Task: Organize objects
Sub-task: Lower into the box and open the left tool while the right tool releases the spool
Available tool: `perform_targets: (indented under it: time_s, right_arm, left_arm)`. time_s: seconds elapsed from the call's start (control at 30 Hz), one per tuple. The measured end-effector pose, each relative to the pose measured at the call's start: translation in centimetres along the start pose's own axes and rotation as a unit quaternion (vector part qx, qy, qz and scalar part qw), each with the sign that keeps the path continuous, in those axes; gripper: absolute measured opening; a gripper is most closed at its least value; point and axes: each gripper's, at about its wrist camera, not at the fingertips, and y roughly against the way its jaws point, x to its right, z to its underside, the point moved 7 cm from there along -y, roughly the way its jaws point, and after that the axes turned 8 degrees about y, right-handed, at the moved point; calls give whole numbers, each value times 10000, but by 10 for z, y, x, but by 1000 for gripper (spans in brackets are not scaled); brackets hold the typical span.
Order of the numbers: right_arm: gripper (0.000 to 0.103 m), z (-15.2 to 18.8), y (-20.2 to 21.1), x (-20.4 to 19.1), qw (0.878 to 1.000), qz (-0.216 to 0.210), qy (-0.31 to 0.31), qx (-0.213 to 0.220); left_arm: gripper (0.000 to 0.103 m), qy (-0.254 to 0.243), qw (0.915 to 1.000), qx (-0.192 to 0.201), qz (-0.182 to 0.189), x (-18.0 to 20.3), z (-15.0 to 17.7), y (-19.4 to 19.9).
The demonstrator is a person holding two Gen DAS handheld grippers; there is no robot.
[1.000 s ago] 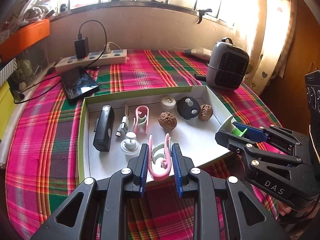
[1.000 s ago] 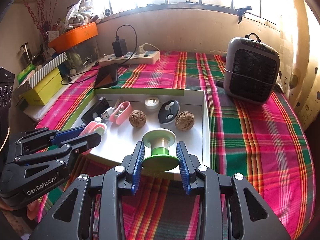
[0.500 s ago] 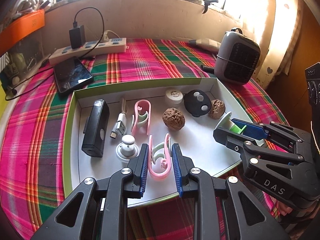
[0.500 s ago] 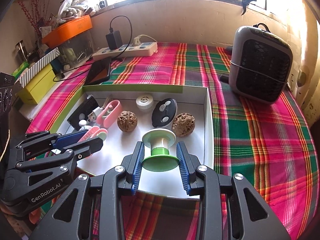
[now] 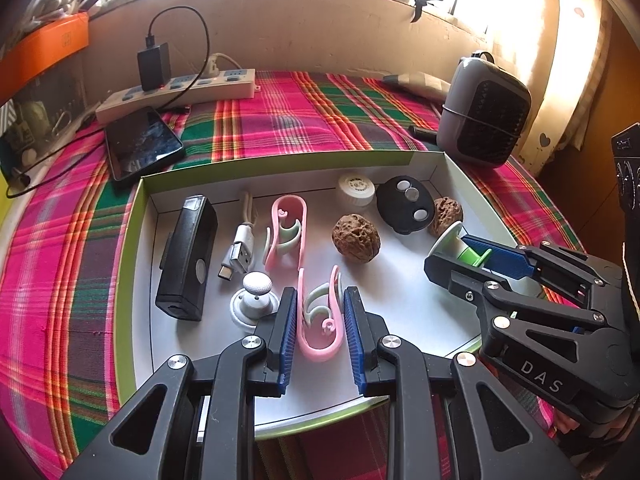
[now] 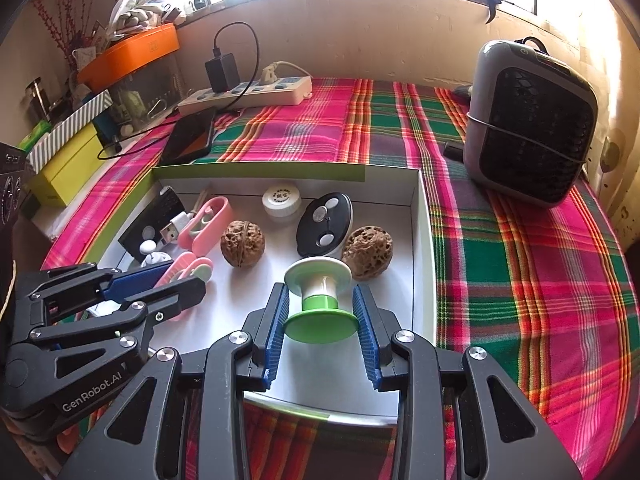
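Our left tongs (image 5: pixel 320 320) pinch a pink clip (image 5: pixel 320 320) between the blue pads; our right tongs (image 6: pixel 320 320) pinch a green-and-white spool (image 6: pixel 320 300) by its lower flange. Both loads sit low over the near half of the white tray (image 5: pixel 400 160), the clip toward its 6 o'clock edge and the spool toward 4 o'clock. We cannot tell whether either already touches the tray floor.

Outward from the clip, a small white knob (image 5: pixel 255 298) lies just beside the left pad at 9 o'clock, with a USB plug (image 5: pixel 240 252) and a black box (image 5: pixel 188 256) beyond it. A second pink clip (image 5: pixel 286 232) lies at 12 o'clock, and a walnut (image 5: pixel 356 240) at 1 o'clock. Behind the spool are a black key fob (image 6: pixel 326 224), a second walnut (image 6: pixel 368 252) and a white cap (image 6: pixel 282 200).

We judge the step in hand to be setting both items down in the tray. The next move calls for lowering each until it rests, then spreading the pads without nudging the knob or the walnut. The plaid tabletop (image 6: pixel 520 260) carries a phone (image 5: pixel 142 144), a power strip (image 5: pixel 176 94) and a small heater (image 6: pixel 528 120).
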Motion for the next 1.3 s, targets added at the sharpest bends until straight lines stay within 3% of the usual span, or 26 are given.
perform_targets:
  time_s: [0.97,1.3]
  right_arm:
    - [35,0,-2,-6,9999,-13,156,-41]
    - [40,-1,-1,-4,10000,-20,71,9]
  left_arm:
    - [23,-44,9999,15,-113,0,-1,-1]
    - [29,-38,9999,20,-142,-1,-1,0]
